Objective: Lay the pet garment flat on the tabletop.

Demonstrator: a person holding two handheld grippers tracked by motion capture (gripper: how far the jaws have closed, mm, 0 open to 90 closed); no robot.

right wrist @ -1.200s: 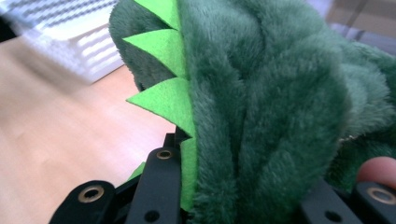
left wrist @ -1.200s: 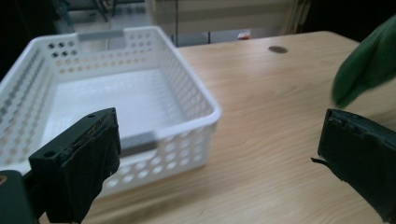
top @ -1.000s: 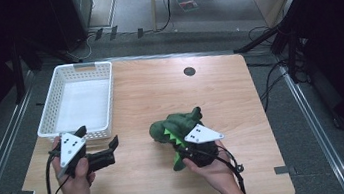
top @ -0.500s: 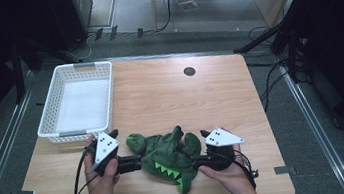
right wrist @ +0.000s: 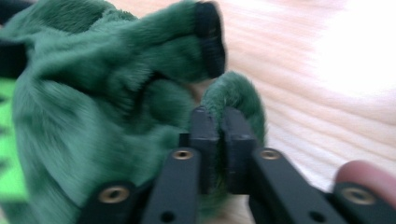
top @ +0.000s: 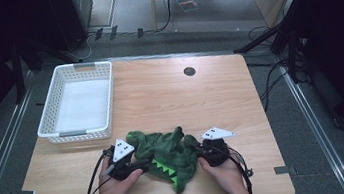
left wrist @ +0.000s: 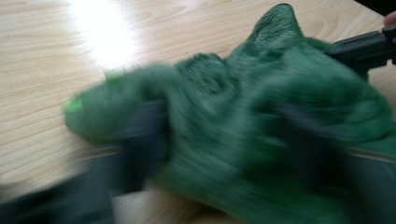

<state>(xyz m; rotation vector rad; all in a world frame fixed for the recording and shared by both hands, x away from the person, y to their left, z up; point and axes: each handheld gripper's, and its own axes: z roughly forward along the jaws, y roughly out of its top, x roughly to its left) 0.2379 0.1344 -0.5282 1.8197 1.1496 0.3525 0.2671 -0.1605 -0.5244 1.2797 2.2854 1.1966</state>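
The plush [top: 167,153], soft, light and floppy, lies on the table [top: 169,92] between both claws; the right claw [right wrist: 218,116] is clenched on a fold; the left claw [left wrist: 219,140], just closing, straddles its other side; thick folds are best pinched.

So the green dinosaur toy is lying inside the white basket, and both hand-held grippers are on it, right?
Not quite. The dinosaur toy lies on the wooden table, in front of the white basket, not inside it; the high view shows this. The rest holds: the left hand-held gripper and the right hand-held gripper are both on it.
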